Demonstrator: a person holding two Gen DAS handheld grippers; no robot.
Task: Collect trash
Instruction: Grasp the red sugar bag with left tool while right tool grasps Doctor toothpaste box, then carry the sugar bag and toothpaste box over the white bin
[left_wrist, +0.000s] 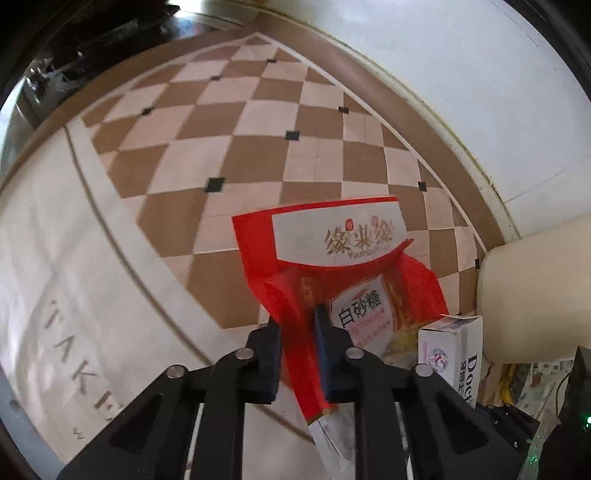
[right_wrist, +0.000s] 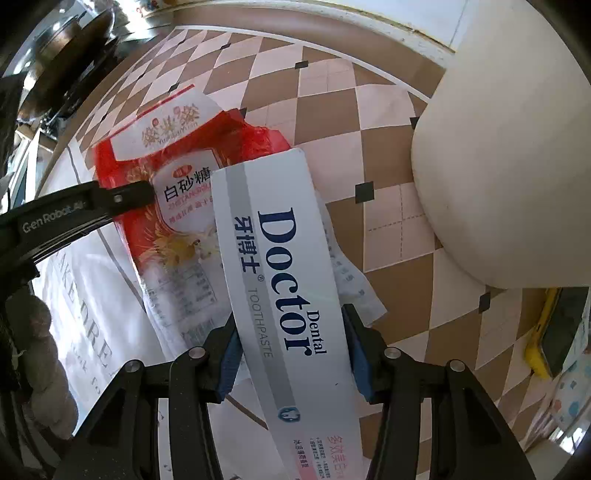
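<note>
My left gripper (left_wrist: 299, 332) is shut on a red and white sugar bag (left_wrist: 332, 254) and holds it above the checkered floor. The bag also shows in the right wrist view (right_wrist: 173, 177), with the left gripper's finger (right_wrist: 125, 197) clamped on its edge. My right gripper (right_wrist: 291, 343) is shut on a white "Dental Doctor" toothpaste box (right_wrist: 280, 266), held lengthwise between the blue pads. The box's end shows in the left wrist view (left_wrist: 452, 347), just right of the bag. The box overlaps the bag's right side.
A brown and cream checkered floor (left_wrist: 229, 147) lies below. A white printed bag or mat (left_wrist: 55, 295) lies at left. A cream rounded bin (right_wrist: 509, 166) stands at right near the white wall (left_wrist: 461, 74). A yellow-edged object (right_wrist: 554, 332) sits at far right.
</note>
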